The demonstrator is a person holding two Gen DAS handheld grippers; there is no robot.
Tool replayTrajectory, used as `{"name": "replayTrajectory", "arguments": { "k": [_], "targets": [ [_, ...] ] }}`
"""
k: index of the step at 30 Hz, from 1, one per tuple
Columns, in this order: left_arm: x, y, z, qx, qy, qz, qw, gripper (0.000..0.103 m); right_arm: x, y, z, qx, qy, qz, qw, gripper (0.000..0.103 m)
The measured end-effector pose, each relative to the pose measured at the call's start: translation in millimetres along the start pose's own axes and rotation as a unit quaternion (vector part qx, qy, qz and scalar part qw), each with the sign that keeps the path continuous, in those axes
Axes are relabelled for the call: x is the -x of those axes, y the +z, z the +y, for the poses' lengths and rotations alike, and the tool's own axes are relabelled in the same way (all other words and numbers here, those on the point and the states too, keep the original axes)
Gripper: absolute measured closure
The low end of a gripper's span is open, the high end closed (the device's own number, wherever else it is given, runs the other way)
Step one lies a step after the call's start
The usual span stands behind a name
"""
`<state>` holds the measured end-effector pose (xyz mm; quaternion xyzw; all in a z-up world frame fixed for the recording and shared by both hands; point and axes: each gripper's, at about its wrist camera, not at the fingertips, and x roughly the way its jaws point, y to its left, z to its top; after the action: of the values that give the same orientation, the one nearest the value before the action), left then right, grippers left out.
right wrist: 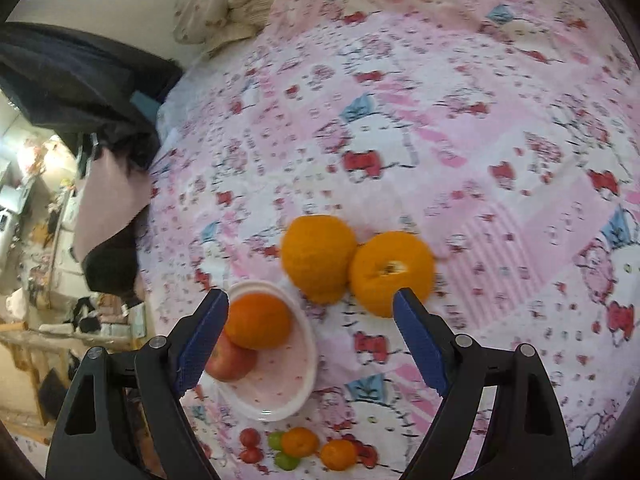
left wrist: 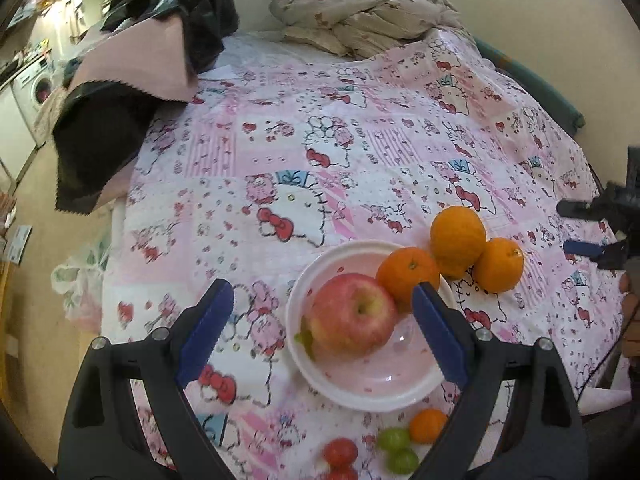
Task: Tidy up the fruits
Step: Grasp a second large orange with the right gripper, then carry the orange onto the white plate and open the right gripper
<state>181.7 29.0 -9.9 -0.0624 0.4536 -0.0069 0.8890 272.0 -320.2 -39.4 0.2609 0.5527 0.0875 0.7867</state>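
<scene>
A white-rimmed pink bowl (left wrist: 400, 390) sits on the patterned cloth and holds a red apple (left wrist: 354, 314) and an orange (left wrist: 406, 276). Two more oranges (left wrist: 458, 240) (left wrist: 500, 266) lie just right of the bowl. My left gripper (left wrist: 322, 330) is open above the bowl, its fingers either side of the apple, holding nothing. My right gripper (right wrist: 310, 340) is open and empty above the bowl's right edge (right wrist: 310, 344); the two loose oranges (right wrist: 318, 258) (right wrist: 390, 270) lie ahead of it. Small tangerines (right wrist: 300, 442), green grapes (left wrist: 394, 440) and cherry tomatoes (left wrist: 340, 452) lie near the bowl's front.
The Hello Kitty cloth (left wrist: 320, 140) covers the whole table. A crumpled beige cloth (left wrist: 360, 12) lies at the far edge. Dark and pink fabric (left wrist: 120, 92) hangs over the far left corner. The right gripper shows at the left wrist view's right edge (left wrist: 600, 228).
</scene>
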Motion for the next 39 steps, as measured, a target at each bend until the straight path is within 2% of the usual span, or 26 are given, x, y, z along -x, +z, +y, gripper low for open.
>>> {"name": "replayTrajectory", "arguments": {
  "k": [2, 4, 8, 13, 16, 21, 26, 27, 29, 35, 39],
  "targets": [
    [8, -3, 7, 0.015, -0.011, 0.009, 0.9998, 0.014, -8, 0, -13, -0.007, -0.028, 0.002, 1.0, 0.016],
    [12, -8, 13, 0.031, -0.004, 0.02, 0.9993, 0.014, -20, 0, -21, -0.001, -0.065, 0.007, 0.998, 0.016],
    [11, -20, 20, 0.042, 0.01, 0.039, 0.9983, 0.009, -56, -1, -24, 0.058, -0.115, 0.046, 0.991, 0.014],
    [-4, -26, 29, 0.062, 0.014, 0.054, 0.9965, 0.009, -86, -3, -30, 0.081, -0.15, 0.064, 0.983, 0.014],
    [-12, -26, 33, 0.063, 0.032, 0.057, 0.9959, 0.009, -99, -3, -23, 0.116, -0.167, 0.064, 0.977, 0.009],
    [-26, -25, 38, 0.073, 0.038, 0.075, 0.9937, 0.009, -117, -3, -10, 0.165, -0.195, 0.069, 0.964, 0.009],
    [-34, -23, 36, 0.072, 0.039, 0.082, 0.9932, 0.009, -131, -1, -9, 0.174, -0.204, 0.08, 0.96, 0.01],
    [-35, -23, 36, 0.073, 0.039, 0.082, 0.9932, 0.009, -131, 0, -9, 0.171, -0.194, 0.083, 0.962, 0.016],
    [-36, -23, 35, 0.073, 0.038, 0.083, 0.9932, 0.009, -130, 1, -8, 0.171, -0.193, 0.082, 0.963, 0.018],
    [-38, -22, 33, 0.069, 0.034, 0.082, 0.9937, 0.009, -115, 0, -14, 0.154, -0.168, 0.08, 0.97, 0.021],
    [-35, -21, 37, 0.072, 0.044, 0.071, 0.9939, 0.009, -93, -6, -11, 0.144, -0.156, 0.062, 0.975, 0.021]
  ]
}}
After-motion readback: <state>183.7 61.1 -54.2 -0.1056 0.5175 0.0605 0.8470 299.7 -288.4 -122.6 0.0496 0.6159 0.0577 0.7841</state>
